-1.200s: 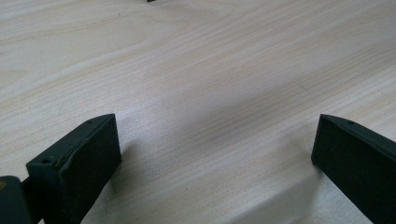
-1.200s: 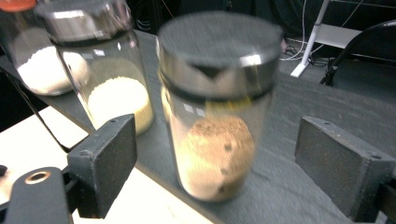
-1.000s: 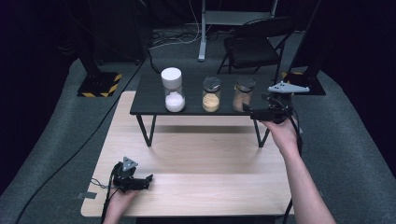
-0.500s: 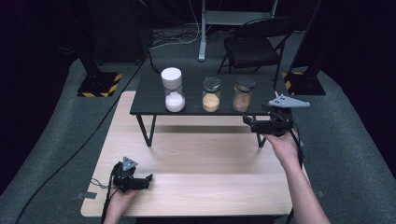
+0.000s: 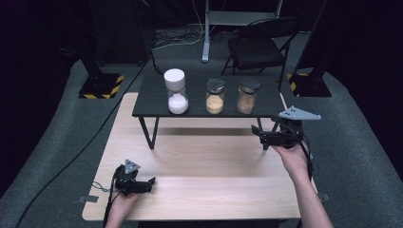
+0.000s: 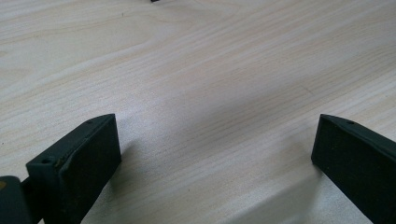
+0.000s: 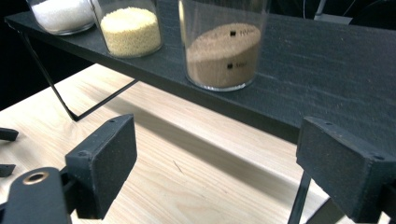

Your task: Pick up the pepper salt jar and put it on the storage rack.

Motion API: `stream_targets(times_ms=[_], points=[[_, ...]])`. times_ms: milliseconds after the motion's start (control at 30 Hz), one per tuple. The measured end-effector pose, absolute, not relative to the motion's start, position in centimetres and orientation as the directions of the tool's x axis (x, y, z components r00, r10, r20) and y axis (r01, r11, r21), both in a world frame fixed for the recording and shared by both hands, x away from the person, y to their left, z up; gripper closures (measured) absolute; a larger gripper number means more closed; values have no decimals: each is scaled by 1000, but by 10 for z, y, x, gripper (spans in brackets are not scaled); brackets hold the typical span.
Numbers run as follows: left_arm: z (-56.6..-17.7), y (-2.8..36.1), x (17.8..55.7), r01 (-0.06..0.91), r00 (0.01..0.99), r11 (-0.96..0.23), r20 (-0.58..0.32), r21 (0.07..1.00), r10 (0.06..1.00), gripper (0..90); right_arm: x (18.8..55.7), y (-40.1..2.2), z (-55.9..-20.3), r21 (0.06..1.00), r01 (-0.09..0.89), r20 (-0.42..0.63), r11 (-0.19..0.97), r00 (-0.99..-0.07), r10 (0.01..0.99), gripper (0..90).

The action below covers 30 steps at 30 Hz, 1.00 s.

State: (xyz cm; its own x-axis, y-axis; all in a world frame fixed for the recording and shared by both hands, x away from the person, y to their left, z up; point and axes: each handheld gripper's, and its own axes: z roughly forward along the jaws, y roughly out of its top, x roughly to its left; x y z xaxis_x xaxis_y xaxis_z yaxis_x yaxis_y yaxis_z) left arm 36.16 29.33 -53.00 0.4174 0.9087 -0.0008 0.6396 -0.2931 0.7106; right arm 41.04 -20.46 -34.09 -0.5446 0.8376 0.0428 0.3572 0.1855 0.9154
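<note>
Beside the brown jar [image 7: 221, 44] — right claw [image 7: 233, 172], wide open, empty.

black shelf [image 5: 152, 107], three jars [image 5: 215, 96], wooden table [image 5: 214, 190]

A light wooden tabletop [image 5: 214, 190] stood on grey carpet [image 5: 57, 156]. A black folding chair [image 5: 259, 45] stood beyond it, beside a metal stand post [image 5: 206, 33]. Two black bases with yellow-black hazard stripes sat on the floor, one at far left [image 5: 100, 86], one at far right [image 5: 306, 85]. Cables [image 5: 176, 40] lay behind the chair area.
</note>
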Motion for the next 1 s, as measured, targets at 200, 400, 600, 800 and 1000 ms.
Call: stream_targets(times_ms=[200, 400, 600, 800, 1000], points=[[-530, 293, 361, 640, 417, -293, -1, 711, 909, 10, 405, -208, -351, 912, 367, 51, 182, -542, 839, 117], [-530, 293, 361, 640, 417, -293, -1, 711, 909, 10, 402, -212, -362, 908, 381, 62, 174, -534, 843, 117], [-530, 293, 361, 640, 417, -293, -1, 711, 909, 10, 395, -216, -375, 906, 386, 62, 174, -529, 846, 117], [-530, 293, 361, 640, 417, -293, -1, 711, 909, 10, 392, -219, -385, 901, 394, 61, 179, -525, 849, 116], [-530, 293, 361, 640, 417, -293, -1, 711, 909, 10, 388, -219, -396, 900, 396, 56, 185, -524, 850, 116]])
